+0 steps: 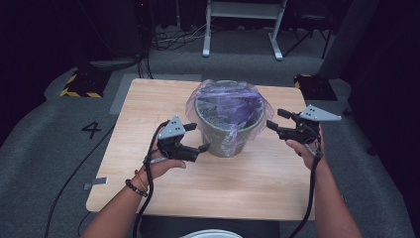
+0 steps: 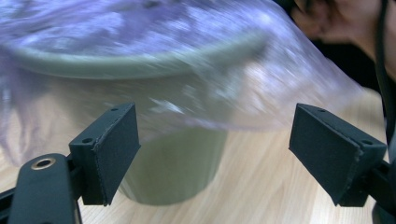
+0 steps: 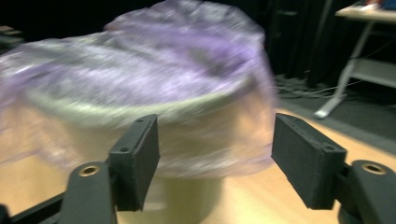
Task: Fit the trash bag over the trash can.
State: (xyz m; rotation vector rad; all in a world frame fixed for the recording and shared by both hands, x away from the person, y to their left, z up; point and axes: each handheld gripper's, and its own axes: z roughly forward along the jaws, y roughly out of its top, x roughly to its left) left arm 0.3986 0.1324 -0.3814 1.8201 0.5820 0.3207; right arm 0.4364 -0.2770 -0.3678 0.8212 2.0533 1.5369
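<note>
The bin (image 1: 229, 130), a grey-green round one, stands upright near the middle of the wooden table (image 1: 148, 99), toward its far half. A thin purple bag (image 1: 233, 94) lines it, its edge folded over the rim and hanging part of the way down the outer wall.

The left gripper (image 1: 197, 148) sits at the bin's left side, low against the wall, its jaws spread wide. In the high view one jaw tip lies just beside the wall below the bag's hanging edge; whether it touches cannot be told. In the left gripper view (image 2: 215, 154) the bin (image 2: 177, 172) fills the gap between the two spread jaws, with the bag's hem (image 2: 224, 102) drooping just above them and nothing pinched.

The right gripper (image 1: 277, 121) is at the bin's right side, up at rim height, its jaws also spread and pointing at the bag's overhang. In the right gripper view (image 3: 215, 163) the bag (image 3: 154, 79) and bin (image 3: 191, 205) appear blurred; the bag's hanging edge lies between and just beyond the open jaws, and neither jaw grips it.

The left hand (image 1: 163, 166) and right hand (image 1: 304, 148) hold the grippers from the near side of the table.
</note>
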